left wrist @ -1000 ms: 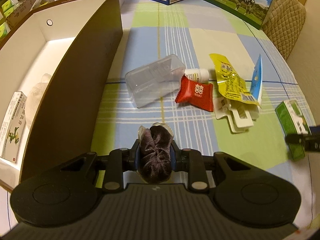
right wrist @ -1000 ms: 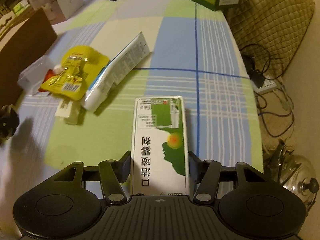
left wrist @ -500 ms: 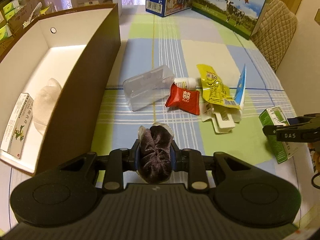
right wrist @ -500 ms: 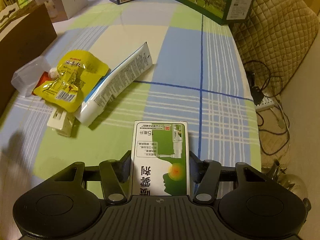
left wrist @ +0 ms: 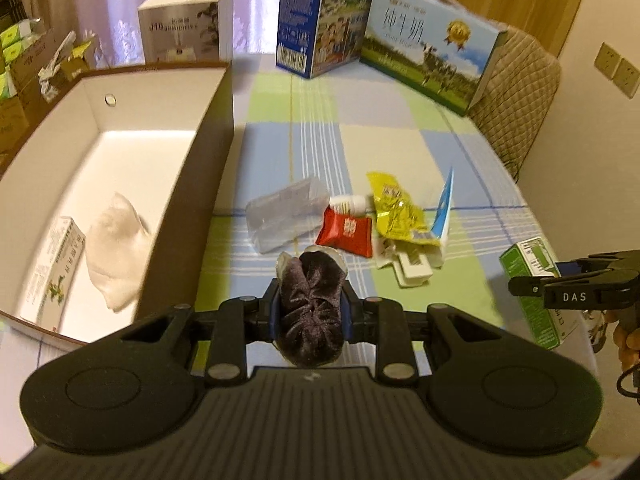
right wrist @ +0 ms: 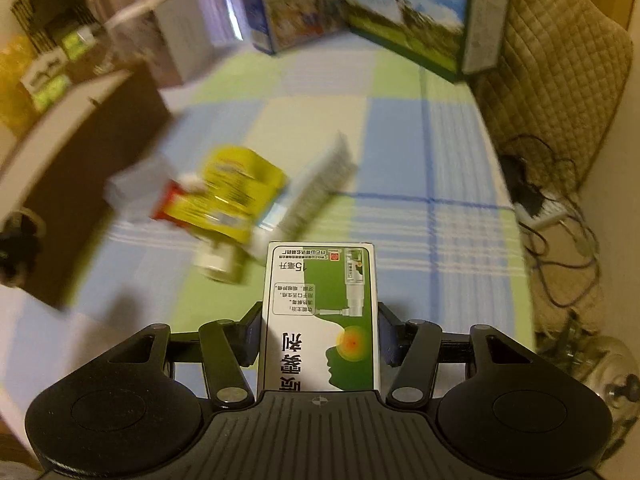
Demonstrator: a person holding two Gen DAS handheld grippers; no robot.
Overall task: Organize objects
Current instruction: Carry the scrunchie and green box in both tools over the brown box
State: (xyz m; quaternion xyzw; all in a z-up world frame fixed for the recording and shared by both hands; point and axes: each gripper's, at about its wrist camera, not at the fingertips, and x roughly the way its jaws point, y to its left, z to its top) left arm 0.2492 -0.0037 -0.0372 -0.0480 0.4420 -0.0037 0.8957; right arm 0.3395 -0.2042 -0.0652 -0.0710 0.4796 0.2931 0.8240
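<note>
Both claws have come up off the tabletop [left wrist: 400, 148] since a second ago, each carrying its load: the checked cloth sits lower and smaller in both views, and the milk cartons at the far edge have come into sight. The left claw [left wrist: 311, 312] is pressed nearly together on a dark velvet pouch [left wrist: 311, 308], which bulges up between its fingers, held clear of the surface. The right claw [right wrist: 320, 330] pinches a green-and-white medicine box [right wrist: 320, 312] by its two long sides, so the box's long axis runs straight ahead along the fingers. The open cardboard box [left wrist: 216, 152] that looks like the collecting place lies to the left of and ahead of the left claw, its near wall just beside the pouch, its length running away from the claw; a white cloth bundle [left wrist: 116, 244] and another small carton [left wrist: 52, 268] already lie inside at the near end. From the right claw the same box is well off to the left, beyond the heap of a yellow packet [right wrist: 236, 196], a red sachet [left wrist: 346, 232], a clear plastic case [left wrist: 284, 212] and a tube [right wrist: 316, 184]. The left hand is much the nearer, so the pouch probably goes in first with a short swing leftward over the wall, while the medicine box has to cross above the heap.
</note>
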